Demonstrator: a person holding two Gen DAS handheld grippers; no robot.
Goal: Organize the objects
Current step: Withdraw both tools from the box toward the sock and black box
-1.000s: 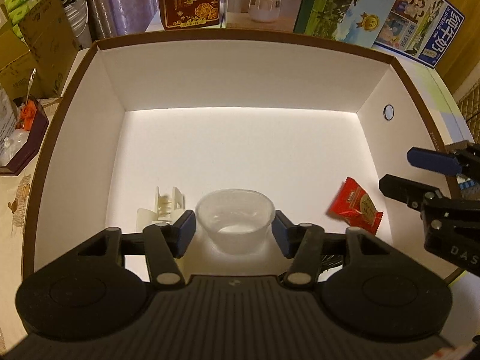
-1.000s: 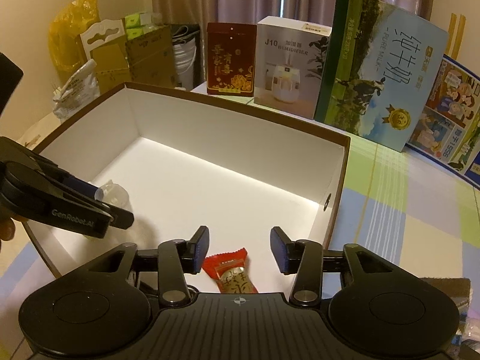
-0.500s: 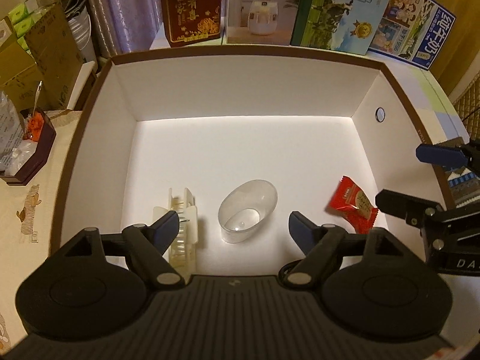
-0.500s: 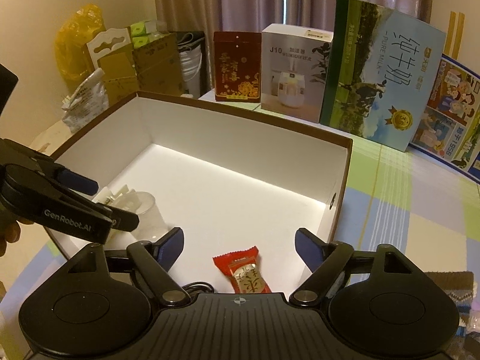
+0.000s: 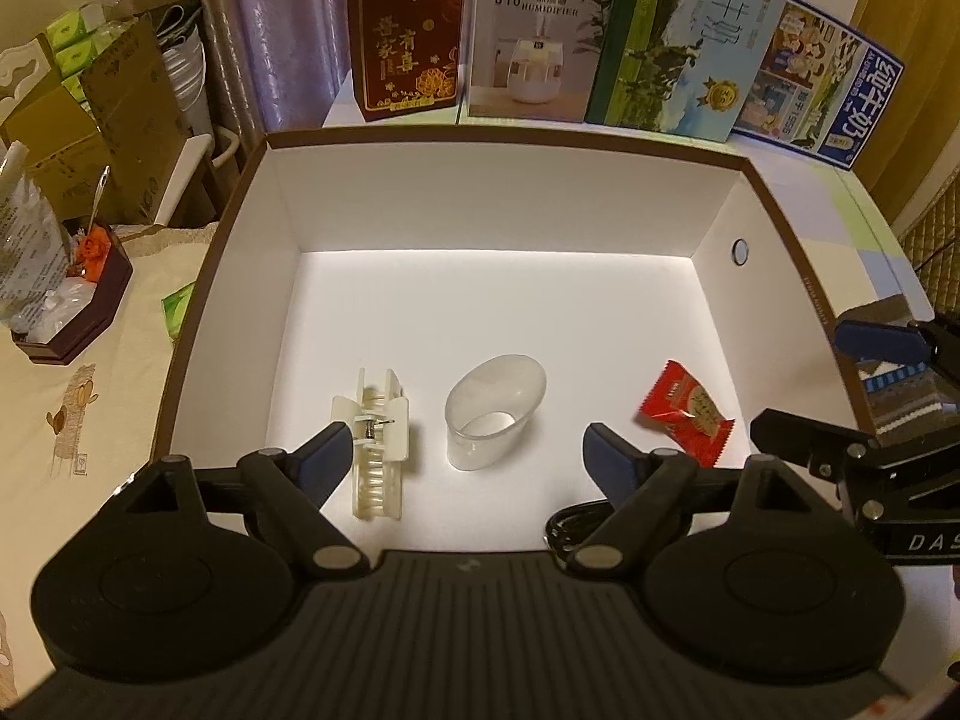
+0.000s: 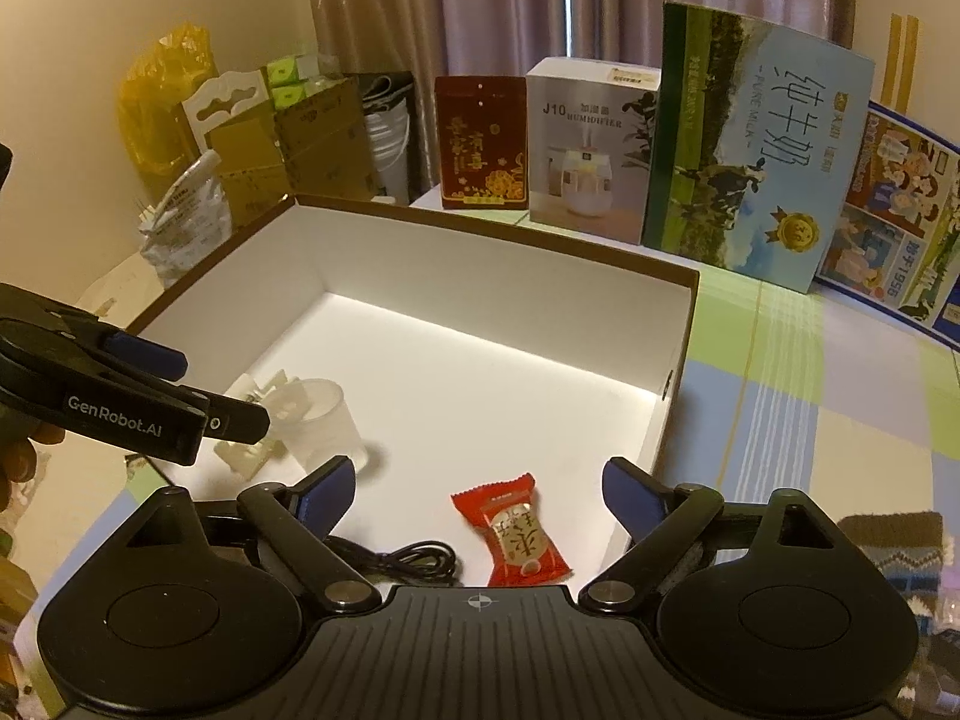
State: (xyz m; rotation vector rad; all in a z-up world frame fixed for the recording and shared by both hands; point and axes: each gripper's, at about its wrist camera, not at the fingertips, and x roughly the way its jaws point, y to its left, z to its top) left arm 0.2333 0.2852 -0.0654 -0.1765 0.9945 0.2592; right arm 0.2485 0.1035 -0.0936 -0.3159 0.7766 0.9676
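the left gripper point(image 5: 465, 453) stands with its jaws spread wide and nothing pressed between its blue pads; they have just been opening, and the small clear plastic cup point(image 5: 495, 414) sits free on the box floor beyond the gap, upright, touched by neither pad. the spread reads as a release. just beside the cup, on its left, lies the cream plastic hair claw clip point(image 5: 378, 441), partly behind the left fingertip point(image 5: 327, 456).

the right gripper point(image 6: 477, 495) is likewise wide apart and empty, its jaws also just opened, with the red wrapped candy point(image 6: 513, 531) lying flat on the floor between and a little beyond the pads, untouched. my reading is that both items have been let go inside the large white cardboard box with a brown rim point(image 5: 540, 144), so this part of the organizing looks done and the hands are free for whatever remains.

the left view looks steeply down and shows all three items in a row near the front wall, well apart from the bare back half. the right view adds the coiled black cable point(image 6: 399, 558) in full, only a loop of which shows in the left view, and the pale checked tablecloth point(image 6: 798, 396) right of the box. it also shows the left gripper from the side, hanging above the cup and clip.
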